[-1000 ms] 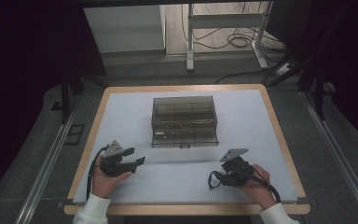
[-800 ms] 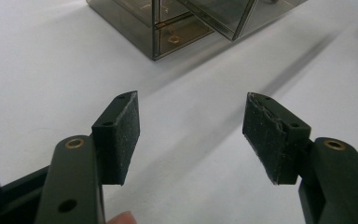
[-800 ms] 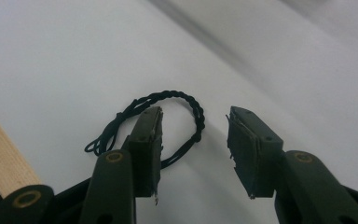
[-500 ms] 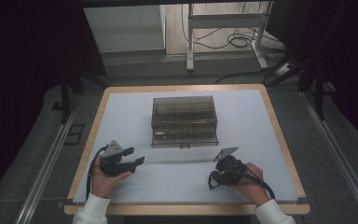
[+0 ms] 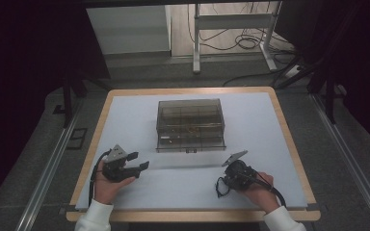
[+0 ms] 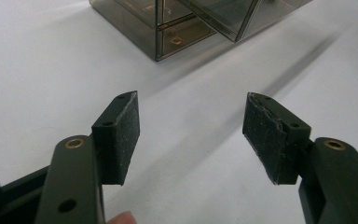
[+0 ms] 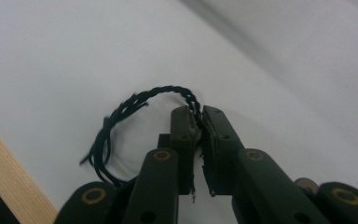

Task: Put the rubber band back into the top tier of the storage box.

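Note:
A black braided cord loop lies on the white mat near the front edge, seen small in the high view as the cord. My right gripper has just been closing and now pinches the cord's far end between its pads; in the high view this gripper points left and toward the front. My left gripper stands open above bare mat with nothing between its pads, and shows at the front left. A smoky clear drawer box sits mid-table, its corner ahead of the left jaws.
The white mat covers a wood-edged table; the wooden front edge lies close to the cord. Beyond the table are a dark floor, a metal frame and cables.
The right jaws have come together on the cord. The right hand shifted only slightly, and the left hand and its gripper stayed where they were.

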`<state>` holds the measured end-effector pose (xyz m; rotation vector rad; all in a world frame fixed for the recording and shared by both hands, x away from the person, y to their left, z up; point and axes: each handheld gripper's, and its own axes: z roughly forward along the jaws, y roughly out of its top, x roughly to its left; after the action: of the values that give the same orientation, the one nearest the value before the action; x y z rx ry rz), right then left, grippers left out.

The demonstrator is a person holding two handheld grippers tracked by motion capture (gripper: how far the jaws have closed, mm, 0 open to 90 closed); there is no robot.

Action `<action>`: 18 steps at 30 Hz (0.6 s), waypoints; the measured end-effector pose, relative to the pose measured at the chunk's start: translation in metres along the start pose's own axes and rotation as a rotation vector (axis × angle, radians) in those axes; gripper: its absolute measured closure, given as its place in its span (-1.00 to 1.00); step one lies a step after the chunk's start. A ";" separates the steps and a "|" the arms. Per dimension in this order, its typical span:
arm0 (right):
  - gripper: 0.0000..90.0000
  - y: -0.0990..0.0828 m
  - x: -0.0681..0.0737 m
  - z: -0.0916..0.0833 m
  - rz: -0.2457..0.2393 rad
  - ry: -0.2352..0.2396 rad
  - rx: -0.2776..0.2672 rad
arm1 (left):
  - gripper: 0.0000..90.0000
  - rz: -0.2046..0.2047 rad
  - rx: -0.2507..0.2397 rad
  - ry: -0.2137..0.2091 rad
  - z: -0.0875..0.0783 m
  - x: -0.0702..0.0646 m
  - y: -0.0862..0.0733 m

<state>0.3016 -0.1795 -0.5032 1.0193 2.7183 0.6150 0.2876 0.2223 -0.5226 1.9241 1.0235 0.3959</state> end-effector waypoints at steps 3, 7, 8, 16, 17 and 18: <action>0.91 0.000 0.000 0.000 0.002 0.003 0.003 | -0.19 0.000 -0.001 0.001 0.000 0.000 0.000; 0.92 0.001 0.001 -0.001 -0.011 -0.005 0.004 | -0.19 -0.003 -0.003 0.001 -0.001 0.001 0.000; 0.92 0.001 0.000 -0.001 -0.014 -0.009 -0.001 | -0.19 -0.003 -0.002 0.001 -0.001 0.001 0.000; 0.93 0.006 -0.002 -0.017 -0.014 -0.003 -0.073 | -0.19 -0.005 0.000 -0.001 0.000 0.001 0.000; 0.93 0.006 -0.002 -0.020 -0.016 -0.001 -0.083 | -0.19 -0.006 0.000 0.000 0.000 0.001 -0.001; 0.92 0.007 -0.002 -0.022 -0.017 0.000 -0.090 | -0.19 -0.006 0.000 0.000 0.000 0.002 -0.001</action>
<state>0.3007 -0.1828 -0.4804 0.9744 2.6697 0.7268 0.2883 0.2237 -0.5234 1.9204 1.0290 0.3920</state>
